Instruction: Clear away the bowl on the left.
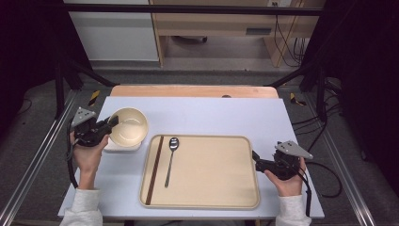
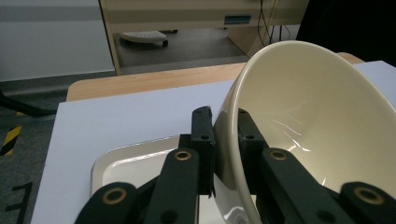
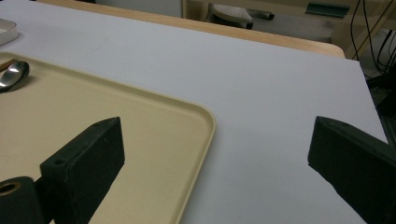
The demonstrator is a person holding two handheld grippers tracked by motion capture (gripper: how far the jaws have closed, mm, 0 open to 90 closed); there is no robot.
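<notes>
A cream bowl (image 1: 129, 126) is tilted and raised just above a white square plate (image 1: 123, 148) at the left of the table. My left gripper (image 1: 113, 121) is shut on the bowl's left rim. In the left gripper view the bowl wall (image 2: 317, 116) stands between the pads of that gripper (image 2: 224, 121), one jaw outside and one inside, with the plate (image 2: 135, 161) below. My right gripper (image 1: 255, 157) rests open beside the right edge of a beige tray (image 1: 202, 197). In the right gripper view its jaws (image 3: 217, 135) stand wide apart with nothing between them, over the tray corner (image 3: 140, 121).
A metal spoon (image 1: 171, 157) and dark chopsticks (image 1: 155, 169) lie on the left part of the tray; the spoon bowl (image 3: 11, 77) shows at the left of the right gripper view. A wooden strip (image 1: 193, 91) borders the table's far edge. Black frame posts stand at both sides.
</notes>
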